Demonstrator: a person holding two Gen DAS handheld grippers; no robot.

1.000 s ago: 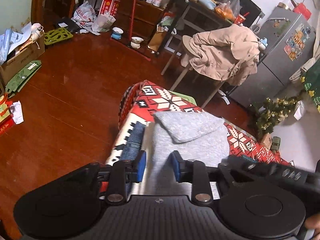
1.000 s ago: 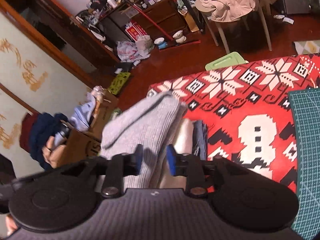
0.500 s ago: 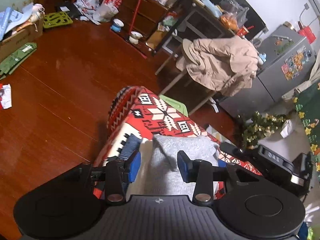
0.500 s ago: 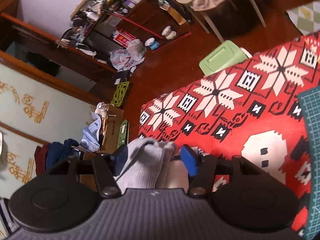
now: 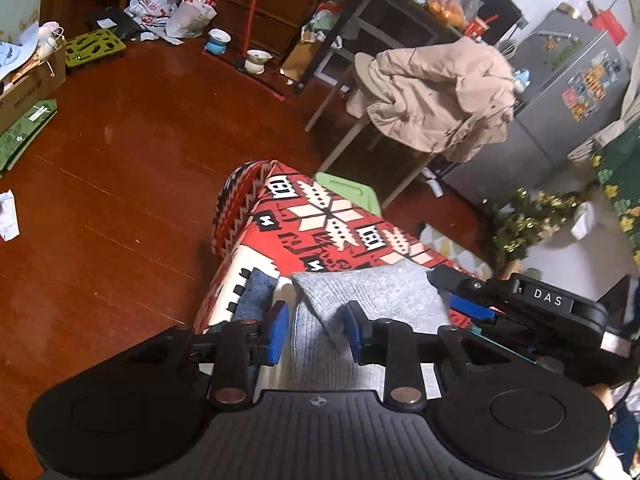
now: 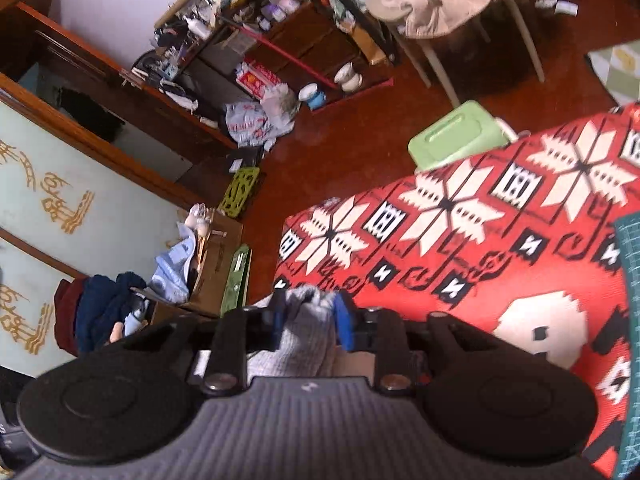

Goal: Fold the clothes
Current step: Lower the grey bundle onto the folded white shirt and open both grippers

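Observation:
A grey knit garment (image 5: pixel 372 292), folded over on itself, lies on the red patterned tablecloth (image 5: pixel 320 216) near the table's corner. My left gripper (image 5: pixel 316 334) hovers over the garment's near part. Its jaws are closing with grey fabric between them, and a gap shows beside the left pad (image 5: pixel 279 332). In the left wrist view my right gripper (image 5: pixel 520 308) reaches the garment's right edge. In its own view the right gripper (image 6: pixel 310 316) is closing, and bunched grey fabric (image 6: pixel 306 320) fills the space between its blue pads.
Folded blue jeans (image 5: pixel 256 296) and a white cloth (image 5: pixel 282 290) lie under the grey garment at the table's left edge. A green cutting mat (image 6: pixel 630 280) covers the table's right. A green stool (image 5: pixel 348 192), a chair with a beige jacket (image 5: pixel 436 96) and floor clutter lie beyond.
The right gripper opened wide, sank to the table and closed around the grey garment's edge. The raised grey fabric now lies lower. The right gripper came into the left wrist view.

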